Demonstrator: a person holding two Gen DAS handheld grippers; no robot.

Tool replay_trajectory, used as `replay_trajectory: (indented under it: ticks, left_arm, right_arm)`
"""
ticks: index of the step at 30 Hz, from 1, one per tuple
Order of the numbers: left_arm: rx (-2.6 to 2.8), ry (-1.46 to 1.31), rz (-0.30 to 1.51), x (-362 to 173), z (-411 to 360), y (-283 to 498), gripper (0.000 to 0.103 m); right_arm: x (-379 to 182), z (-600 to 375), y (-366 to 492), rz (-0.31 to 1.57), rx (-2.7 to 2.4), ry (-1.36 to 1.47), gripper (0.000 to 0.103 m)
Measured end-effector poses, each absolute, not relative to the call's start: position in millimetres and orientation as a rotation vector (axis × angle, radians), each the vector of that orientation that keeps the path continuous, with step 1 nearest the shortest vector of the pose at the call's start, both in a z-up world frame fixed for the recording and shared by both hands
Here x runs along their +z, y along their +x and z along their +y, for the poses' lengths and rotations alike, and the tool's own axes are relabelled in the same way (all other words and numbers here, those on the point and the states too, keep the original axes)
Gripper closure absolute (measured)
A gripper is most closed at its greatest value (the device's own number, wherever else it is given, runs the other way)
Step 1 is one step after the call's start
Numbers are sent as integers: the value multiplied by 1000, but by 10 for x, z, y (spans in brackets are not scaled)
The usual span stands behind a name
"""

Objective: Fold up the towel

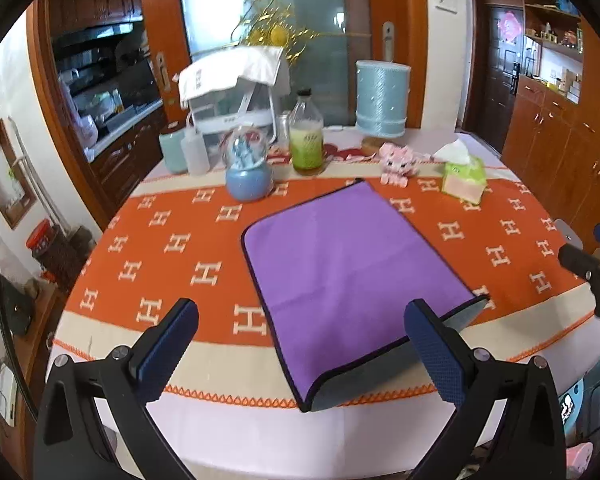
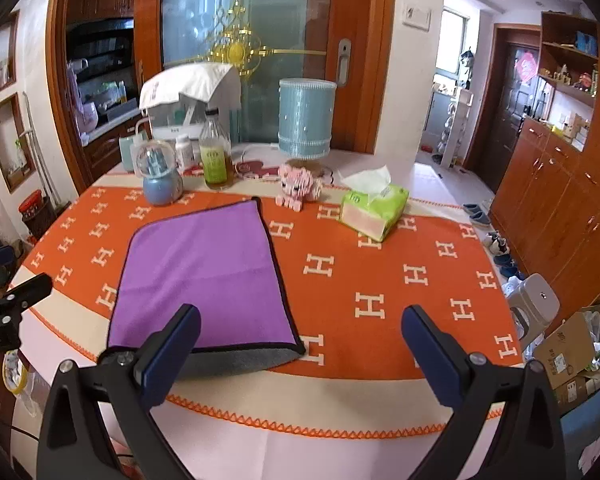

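Purple towel [image 1: 352, 264] flat on worktop [image 1: 204, 364], grey underside curling at near edge. Left claw [image 1: 300, 344] and right claw [image 2: 300, 344] both spread, empty. Risk: pinching orange cloth [image 2: 380, 280] too.

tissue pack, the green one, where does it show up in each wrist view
Left wrist view: the tissue pack sits at upper right, past the far right corner of the purple towel.
Right wrist view: the tissue pack sits right of centre, to the right of the towel.
Shared landmark: the pink toy, just left of the pack in both.
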State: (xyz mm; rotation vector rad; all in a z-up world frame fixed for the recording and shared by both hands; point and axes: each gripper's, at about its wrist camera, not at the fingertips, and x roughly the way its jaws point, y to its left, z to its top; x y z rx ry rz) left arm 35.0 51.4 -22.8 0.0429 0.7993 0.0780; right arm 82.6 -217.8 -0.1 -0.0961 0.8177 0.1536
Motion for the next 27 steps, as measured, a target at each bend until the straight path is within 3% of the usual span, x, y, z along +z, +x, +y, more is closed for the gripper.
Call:
replay_trajectory:
  ticks: [6,20,22,27]
  left_arm:
    - [49,-9,865,-601,725,379,1]
    - [-177,-76,981,-1377,697,425,5]
    - [-190,-84,989,-1430,692,439,9]
    - [-220,-104,1025,-1556,715,499,21]
  right_arm:
    - [-323,-2178,972,841,210,-146,3]
    - [-1144,-2202,1238,946,538,-268,39]
    - [-1194,-2239,1285,955,585,-277,48]
    - [-1319,-2288,1405,995,668,-287,56]
